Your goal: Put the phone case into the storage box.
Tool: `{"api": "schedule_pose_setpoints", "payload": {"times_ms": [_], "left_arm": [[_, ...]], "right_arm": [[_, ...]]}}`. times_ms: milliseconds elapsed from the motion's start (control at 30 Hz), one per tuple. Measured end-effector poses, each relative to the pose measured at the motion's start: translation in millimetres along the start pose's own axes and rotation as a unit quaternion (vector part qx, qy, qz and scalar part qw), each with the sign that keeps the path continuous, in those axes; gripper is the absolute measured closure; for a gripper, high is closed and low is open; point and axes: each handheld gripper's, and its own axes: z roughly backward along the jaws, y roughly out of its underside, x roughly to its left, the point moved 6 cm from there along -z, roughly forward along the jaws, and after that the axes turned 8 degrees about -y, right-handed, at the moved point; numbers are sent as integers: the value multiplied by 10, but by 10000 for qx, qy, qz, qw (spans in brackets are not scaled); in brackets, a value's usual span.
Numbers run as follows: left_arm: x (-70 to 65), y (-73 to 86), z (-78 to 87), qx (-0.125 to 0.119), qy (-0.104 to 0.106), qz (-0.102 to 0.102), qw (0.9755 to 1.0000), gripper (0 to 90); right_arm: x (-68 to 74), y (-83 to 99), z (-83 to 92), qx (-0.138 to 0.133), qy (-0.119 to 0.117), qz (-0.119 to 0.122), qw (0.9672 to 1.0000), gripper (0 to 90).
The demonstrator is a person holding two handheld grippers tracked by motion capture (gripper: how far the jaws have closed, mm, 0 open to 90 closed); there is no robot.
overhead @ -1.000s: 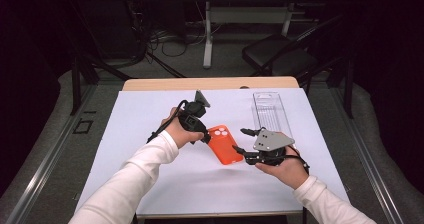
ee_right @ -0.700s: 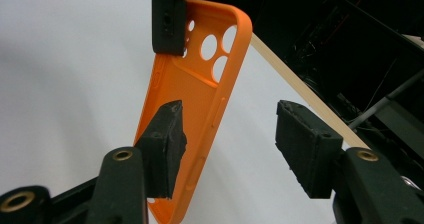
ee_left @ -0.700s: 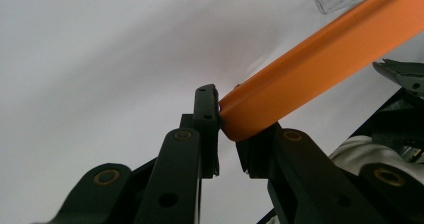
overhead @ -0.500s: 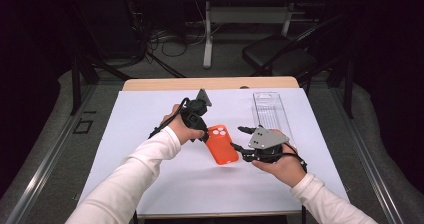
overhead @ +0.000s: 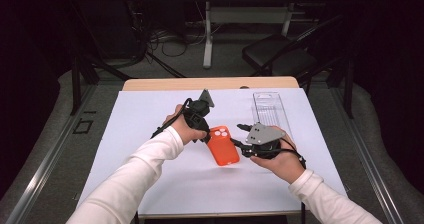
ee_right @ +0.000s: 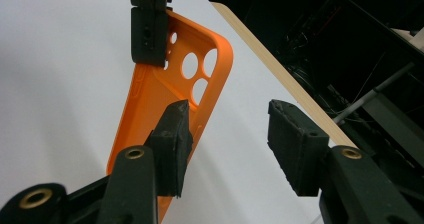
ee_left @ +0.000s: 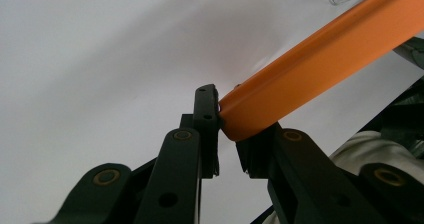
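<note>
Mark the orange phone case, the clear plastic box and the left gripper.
orange phone case (overhead: 223, 146): high view, middle of its back.
clear plastic box (overhead: 268, 109): high view, centre of its flat top.
left gripper (ee_left: 227, 134): left gripper view, between the jaw tips clamping the case's corner.

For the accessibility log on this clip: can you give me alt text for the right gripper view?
An orange plastic phone case with round camera holes is pinched at its top corner by the left hand-held gripper. The right hand-held gripper stands open in the foreground, one pad in front of the case, over the white table cover.
</note>
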Motion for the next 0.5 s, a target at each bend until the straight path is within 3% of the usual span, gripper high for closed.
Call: {"api": "schedule_pose_setpoints", "payload": {"times_ms": [500], "left_arm": [[-99, -13, -19, 33, -49, -87, 9999, 801]], "right_arm": [[18, -107, -25, 256, -108, -25, 9996, 600]]}}
